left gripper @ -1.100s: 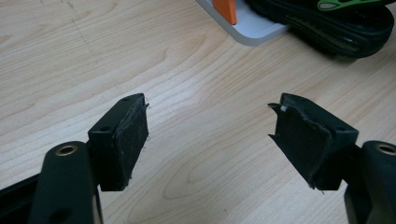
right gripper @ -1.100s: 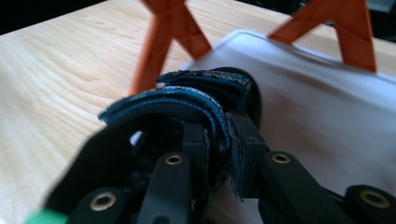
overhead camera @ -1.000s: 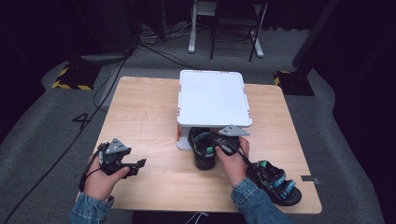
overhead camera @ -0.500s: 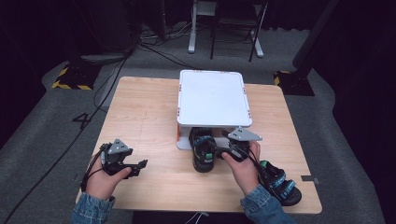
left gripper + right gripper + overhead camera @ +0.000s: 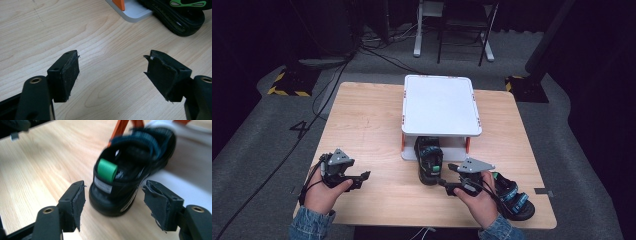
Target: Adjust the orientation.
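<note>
A black sandal (image 5: 428,161) with teal straps and a green heel loop lies on the table, its toe under the white raised shelf (image 5: 439,105). My right gripper (image 5: 444,184) sits just right of its heel and is open; its jaws have just been opening. In the right gripper view the heel (image 5: 110,192) lies a little ahead of the spread jaws of the right gripper (image 5: 114,186), and neither pad touches it. A second matching sandal (image 5: 513,197) lies at the front right, by the right hand. My left gripper (image 5: 361,176) rests at the front left, open and empty (image 5: 112,57).
The shelf stands on orange posts (image 5: 403,142) over a white base (image 5: 132,11) at the middle of the wooden table (image 5: 367,120). In the left gripper view the first sandal's sole (image 5: 180,21) is at the top right. Chairs and cables are on the floor beyond the table.
My right gripper opened, let go of the sandal under the shelf and drew back toward the table's near edge. The sandal stayed put. The left hand kept still.
</note>
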A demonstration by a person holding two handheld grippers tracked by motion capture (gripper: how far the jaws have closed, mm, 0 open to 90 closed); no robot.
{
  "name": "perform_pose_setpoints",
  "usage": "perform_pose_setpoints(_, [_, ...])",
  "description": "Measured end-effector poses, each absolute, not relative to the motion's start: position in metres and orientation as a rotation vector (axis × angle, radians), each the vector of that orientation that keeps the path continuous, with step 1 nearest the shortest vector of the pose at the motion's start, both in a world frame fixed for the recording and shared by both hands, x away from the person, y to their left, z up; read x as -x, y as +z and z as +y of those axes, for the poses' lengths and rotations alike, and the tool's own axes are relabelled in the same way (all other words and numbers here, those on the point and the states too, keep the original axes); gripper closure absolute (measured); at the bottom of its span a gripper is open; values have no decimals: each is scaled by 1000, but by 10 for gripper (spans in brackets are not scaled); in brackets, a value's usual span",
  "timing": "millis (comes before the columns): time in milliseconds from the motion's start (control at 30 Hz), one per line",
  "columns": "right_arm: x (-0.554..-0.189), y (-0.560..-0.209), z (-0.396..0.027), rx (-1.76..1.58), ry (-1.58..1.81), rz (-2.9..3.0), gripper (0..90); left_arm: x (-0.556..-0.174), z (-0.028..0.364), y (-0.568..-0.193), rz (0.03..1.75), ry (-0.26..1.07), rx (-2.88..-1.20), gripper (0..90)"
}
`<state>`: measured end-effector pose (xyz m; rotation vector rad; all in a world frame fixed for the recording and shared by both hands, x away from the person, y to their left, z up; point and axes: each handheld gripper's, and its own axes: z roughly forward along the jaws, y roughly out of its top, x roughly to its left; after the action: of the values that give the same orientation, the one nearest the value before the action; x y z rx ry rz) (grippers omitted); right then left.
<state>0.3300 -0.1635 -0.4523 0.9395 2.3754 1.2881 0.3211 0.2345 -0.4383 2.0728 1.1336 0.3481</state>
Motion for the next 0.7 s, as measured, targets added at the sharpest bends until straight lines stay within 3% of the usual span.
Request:
perform_pose_setpoints(100, [-334,-460,-159,-949,1267,2393,342,-321,234,-438,1133,347,-2074,262])
perform_pose_setpoints(167, [-339,-463,-154,-941,1260,2405,455,-322,235,-439,1133,350,-2078,262])
perform_pose_setpoints(300, [-347,-466,-151,-970,1246,2436,497,-322,234,-440,1135,348,-2077,262])
perform_pose_setpoints(333, [-350,-465,-150,-980,1261,2422,556,-322,234,-440,1133,348,-2079,262])
perform_pose_setpoints(367, [-350,-465,-150,-980,1261,2422,556,-322,233,-441,1134,345,-2082,262])
perform_pose_setpoints(400, [-354,-462,-148,-975,1277,2396,628,-323,233,-441,1135,346,-2085,262])
perform_pose_setpoints(533, [-368,-456,-141,-982,1319,2369,725,-323,228,-443,1128,334,-2093,262])
perform_pose_setpoints(700, [-379,-455,-128,-953,1301,2379,732,-324,230,-443,1126,336,-2099,262])
